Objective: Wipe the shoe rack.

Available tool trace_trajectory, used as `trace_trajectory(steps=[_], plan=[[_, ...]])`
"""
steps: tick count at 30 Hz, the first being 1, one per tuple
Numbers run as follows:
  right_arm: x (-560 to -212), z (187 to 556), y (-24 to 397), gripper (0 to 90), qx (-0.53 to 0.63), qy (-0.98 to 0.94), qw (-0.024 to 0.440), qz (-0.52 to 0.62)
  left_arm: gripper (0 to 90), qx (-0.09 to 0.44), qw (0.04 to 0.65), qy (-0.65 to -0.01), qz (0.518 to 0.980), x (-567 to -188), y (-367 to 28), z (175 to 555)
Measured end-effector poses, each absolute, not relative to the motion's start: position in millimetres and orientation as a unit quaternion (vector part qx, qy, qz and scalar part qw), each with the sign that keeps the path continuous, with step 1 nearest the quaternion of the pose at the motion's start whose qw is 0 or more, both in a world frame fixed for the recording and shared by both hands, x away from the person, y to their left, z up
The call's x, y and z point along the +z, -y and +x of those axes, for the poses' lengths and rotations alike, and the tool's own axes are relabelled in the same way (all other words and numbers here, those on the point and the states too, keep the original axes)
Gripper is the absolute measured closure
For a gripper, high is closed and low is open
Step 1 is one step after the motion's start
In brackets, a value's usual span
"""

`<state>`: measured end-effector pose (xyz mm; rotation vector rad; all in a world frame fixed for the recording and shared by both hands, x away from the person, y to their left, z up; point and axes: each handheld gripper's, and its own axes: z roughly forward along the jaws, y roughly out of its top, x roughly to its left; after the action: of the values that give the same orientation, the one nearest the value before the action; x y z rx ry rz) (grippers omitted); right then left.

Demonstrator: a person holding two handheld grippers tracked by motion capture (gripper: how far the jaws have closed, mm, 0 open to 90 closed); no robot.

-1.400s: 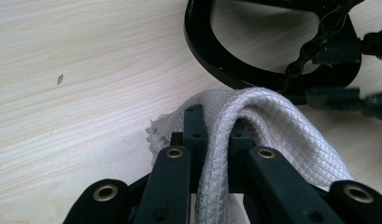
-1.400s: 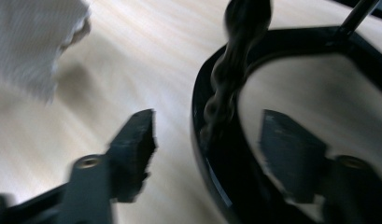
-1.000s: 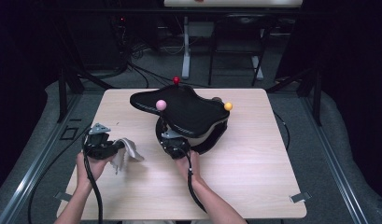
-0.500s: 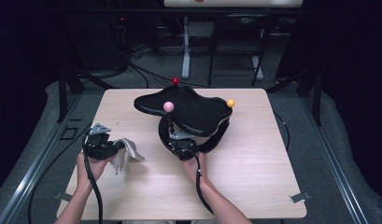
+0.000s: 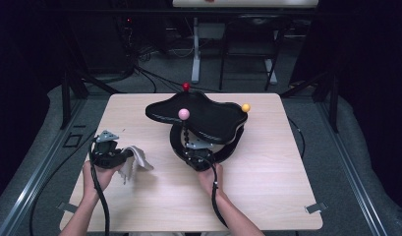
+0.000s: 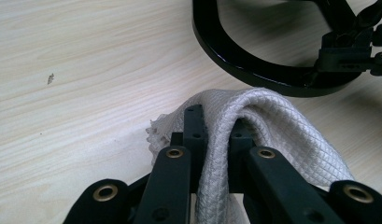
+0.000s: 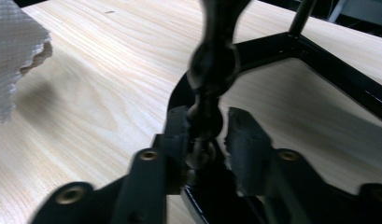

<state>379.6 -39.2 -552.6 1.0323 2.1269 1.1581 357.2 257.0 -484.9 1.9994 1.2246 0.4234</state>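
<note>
— Looking at that black stand point(image 5: 203, 125) in the middle of the surface point(image 5: 297, 196), does it seem heavy to you?

— Fairly heavy, I'd guess; metal, stiff, glossy, so probably slippery. Its wavy tray top is broad, so it looks top-heavy. The right hand-held gripper point(image 5: 199, 160) is closed on the knobbly black post point(image 7: 208, 93) just above the ring base point(image 6: 254, 70), which seems the sensible place to hold it.

— Which way does it run?

— Posts stand upright, tipped with a red, a pink and a yellow ball; the tray's long side lies left to right.

— And the cloth point(image 5: 134, 160)?

— Soft, light, limp. The left hand-held gripper point(image 5: 109, 156) is clamped on a fold of it, near the stand's base, the rest trailing on the surface.
</note>
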Motion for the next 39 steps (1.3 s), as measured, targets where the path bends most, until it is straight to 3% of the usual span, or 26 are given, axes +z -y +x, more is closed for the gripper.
trace_trajectory(steps=[30,35,39], plan=[[-545,364,90,71.2,0.360,-0.807,0.267,0.384,82.8,0.167,0.370,-0.481,0.777,-485,-257,356],[-540,364,90,56.8,0.372,-0.792,0.272,0.402,82.8,0.167,0.368,-0.478,0.780,-485,-255,357],[-534,358,84,57.6,0.382,-0.773,0.304,0.405,82.8,0.166,0.368,-0.479,0.779,-486,-256,357]])
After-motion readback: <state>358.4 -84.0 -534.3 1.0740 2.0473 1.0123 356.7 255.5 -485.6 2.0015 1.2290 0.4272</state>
